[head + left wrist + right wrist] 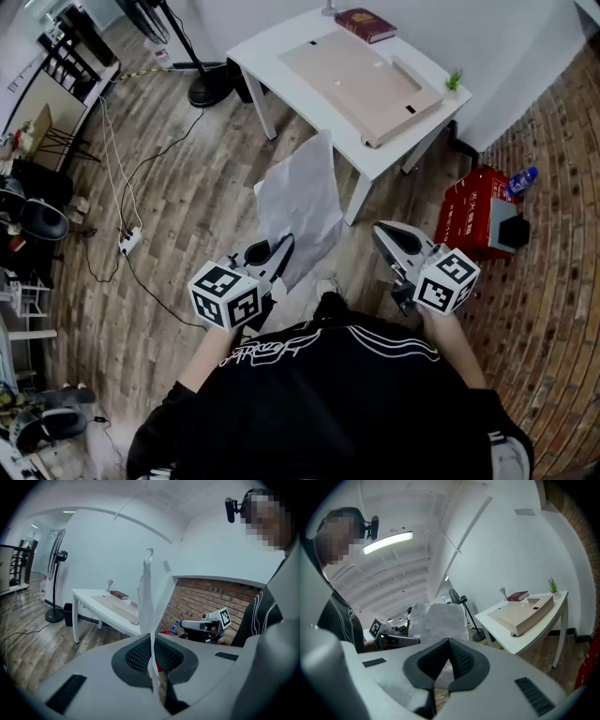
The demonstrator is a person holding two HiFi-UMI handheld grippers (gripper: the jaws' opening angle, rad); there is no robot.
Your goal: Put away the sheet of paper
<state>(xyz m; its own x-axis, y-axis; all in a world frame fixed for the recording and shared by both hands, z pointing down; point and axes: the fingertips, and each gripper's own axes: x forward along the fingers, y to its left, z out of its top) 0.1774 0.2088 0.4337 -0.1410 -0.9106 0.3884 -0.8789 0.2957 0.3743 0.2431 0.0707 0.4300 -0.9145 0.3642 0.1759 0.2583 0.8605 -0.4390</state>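
Note:
A crumpled white sheet of paper (302, 199) hangs in the air in front of the person, over the wooden floor. My left gripper (282, 249) is shut on its lower edge. In the left gripper view the paper (147, 597) stands edge-on, rising from between the closed jaws of that gripper (152, 656). My right gripper (383, 233) is to the right of the sheet, apart from it, shut with nothing in it. In the right gripper view its jaws (449, 643) meet, and the paper (439, 619) shows beyond them with the left gripper (389, 638) at its left.
A white table (394, 150) stands ahead with a flat wooden box (361, 80), a red book (366, 23) and a small plant (454, 82). A red crate (476, 211) and a blue bottle (522, 178) sit at the right. A fan stand (211, 89) and cables lie at the left.

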